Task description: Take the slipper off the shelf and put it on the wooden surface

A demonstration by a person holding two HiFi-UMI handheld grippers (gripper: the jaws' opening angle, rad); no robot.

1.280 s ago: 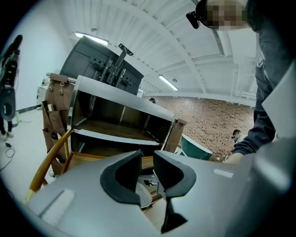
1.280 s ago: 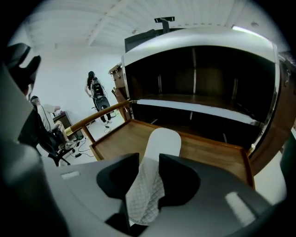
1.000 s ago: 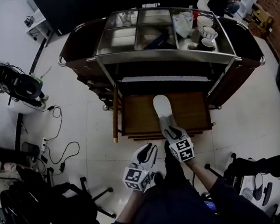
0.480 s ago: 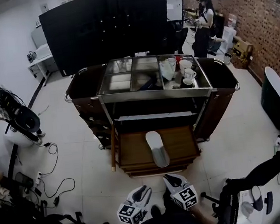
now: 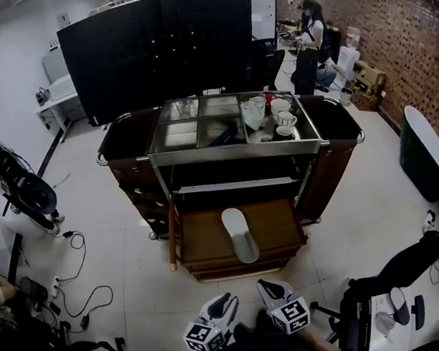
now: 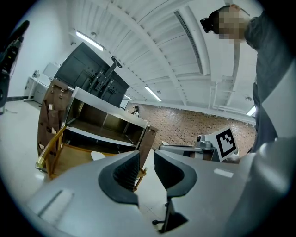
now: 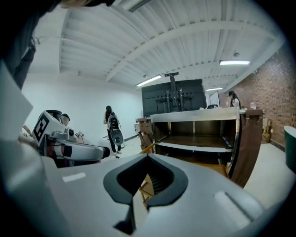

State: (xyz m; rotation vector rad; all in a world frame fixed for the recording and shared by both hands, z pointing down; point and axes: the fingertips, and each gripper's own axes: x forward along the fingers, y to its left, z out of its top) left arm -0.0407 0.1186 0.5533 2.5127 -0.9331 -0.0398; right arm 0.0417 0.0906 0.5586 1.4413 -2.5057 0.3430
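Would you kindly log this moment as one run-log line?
slipper: on wooden surface | left tongs: open, empty | right tongs: shut, empty

The pale slipper [image 5: 240, 235] lies flat and lengthwise on the low wooden surface [image 5: 204, 246].

The grey two-jaw left gripper [image 5: 229, 297] and the grey two-jaw right gripper [image 5: 264, 283], each with a marker cube, are held low, side by side and pointing forward, the left with jaws slightly apart and empty, the right closed on nothing.
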